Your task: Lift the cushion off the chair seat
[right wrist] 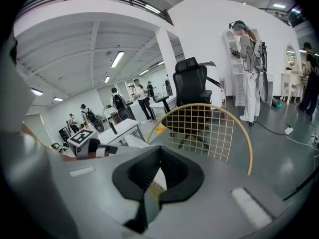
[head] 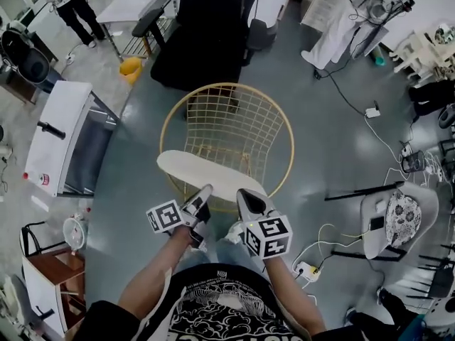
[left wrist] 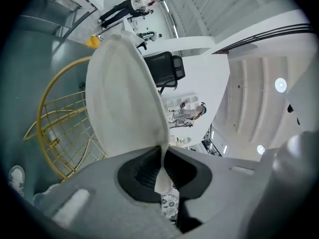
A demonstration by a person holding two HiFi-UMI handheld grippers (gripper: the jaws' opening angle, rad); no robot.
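Note:
A white oval cushion (head: pixel 206 172) hangs above the seat of a gold wire chair (head: pixel 173 110), tilted, with its near edge raised. My left gripper (head: pixel 203 196) is shut on that near edge, and my right gripper (head: pixel 246 197) is shut on it just to the right. In the left gripper view the cushion (left wrist: pixel 124 93) stands up from the closed jaws of the left gripper (left wrist: pixel 161 159), with the chair's wire (left wrist: pixel 55 128) behind it. In the right gripper view a white sliver of cushion (right wrist: pixel 158 177) sits pinched between the pads, with the chair back (right wrist: pixel 209 128) beyond.
A black office chair (head: pixel 206 27) stands right behind the wire chair. A white cabinet (head: pixel 60 133) is at the left, with a yellow bin (head: pixel 130 68) past it. At the right are floor cables, a power strip (head: pixel 307 268) and a small chair (head: pixel 398 219).

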